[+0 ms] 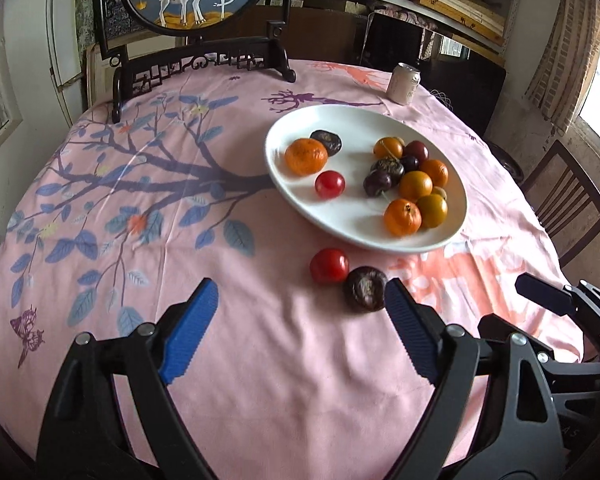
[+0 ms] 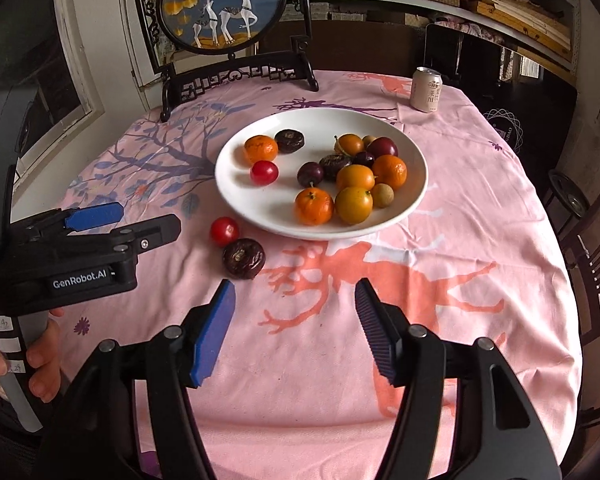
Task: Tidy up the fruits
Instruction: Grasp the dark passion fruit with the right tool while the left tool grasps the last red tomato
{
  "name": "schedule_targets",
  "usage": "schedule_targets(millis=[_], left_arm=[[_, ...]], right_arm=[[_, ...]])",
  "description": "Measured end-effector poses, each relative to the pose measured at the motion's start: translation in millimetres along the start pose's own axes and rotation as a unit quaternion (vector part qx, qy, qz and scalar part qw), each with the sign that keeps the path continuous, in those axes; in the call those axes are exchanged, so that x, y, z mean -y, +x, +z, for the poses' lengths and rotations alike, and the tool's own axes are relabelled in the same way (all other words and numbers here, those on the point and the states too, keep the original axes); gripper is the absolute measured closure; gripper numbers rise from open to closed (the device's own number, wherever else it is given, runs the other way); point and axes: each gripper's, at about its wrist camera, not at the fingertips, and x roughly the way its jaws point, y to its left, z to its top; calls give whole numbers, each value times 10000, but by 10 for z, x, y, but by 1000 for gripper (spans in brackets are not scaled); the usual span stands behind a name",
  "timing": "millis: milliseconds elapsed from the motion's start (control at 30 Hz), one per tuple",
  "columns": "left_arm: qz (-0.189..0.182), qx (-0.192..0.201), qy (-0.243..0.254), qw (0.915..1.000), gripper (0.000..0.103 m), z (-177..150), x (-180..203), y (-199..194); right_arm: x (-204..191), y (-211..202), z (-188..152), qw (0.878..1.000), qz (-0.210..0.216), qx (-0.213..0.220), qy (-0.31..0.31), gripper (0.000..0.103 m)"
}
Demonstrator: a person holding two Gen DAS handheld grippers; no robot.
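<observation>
A white plate (image 1: pixel 296 200) (image 2: pixel 236 196) on the pink tablecloth holds several fruits: oranges, dark plums, a red tomato (image 1: pixel 329 184) (image 2: pixel 264 173) and dark wrinkled passion fruits. In front of the plate on the cloth lie a second red tomato (image 1: pixel 329 265) (image 2: pixel 224 231) and a dark passion fruit (image 1: pixel 365 289) (image 2: pixel 243 258). My left gripper (image 1: pixel 298 300) is open and empty, its right finger right beside the loose passion fruit. My right gripper (image 2: pixel 294 298) is open and empty, just behind and right of that fruit. The left gripper also shows in the right wrist view (image 2: pixel 140 224).
A pale drink can (image 1: pixel 403 83) (image 2: pixel 426 89) stands at the far right of the table. A dark wooden stand with a round deer picture (image 1: pixel 196 60) (image 2: pixel 236 68) stands at the far edge. A wooden chair (image 1: pixel 568 196) is at the right.
</observation>
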Motion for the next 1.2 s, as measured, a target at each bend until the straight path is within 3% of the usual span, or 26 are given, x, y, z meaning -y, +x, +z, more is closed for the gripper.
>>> schedule_targets(millis=[300,600,767,800,833,867,933,1200], left_arm=[[113,-14,-229,9997,14,-220,-297,-123],[154,-62,-609,9980,14,-398,-709,-202],[180,-79,-778,9968,14,-429,-833,-232],[195,-81,-762,9969,14,-435,-826,-237],[212,-81,-742,9970,14,-437,-816,-241],[229,-83,-721,9971,14,-431,-804,-242],[234,-98,-692,9973,14,-409,-762,-233],[116,-273,-234,9993,14,-184,-254,138]], right_arm=[[-248,287,-16,9989,151,-440,-101,40],[-370,754,73,9981,-133,-572,-161,40],[-436,1020,172,9971,110,-752,-102,40],[-456,1076,176,9970,80,-762,-148,43],[-479,1111,177,9970,-36,-738,-241,54],[-501,1100,179,9972,-158,-637,-358,63],[-469,1056,168,9971,3,-709,-276,63],[-145,502,-124,9986,-1,-520,-69,63]])
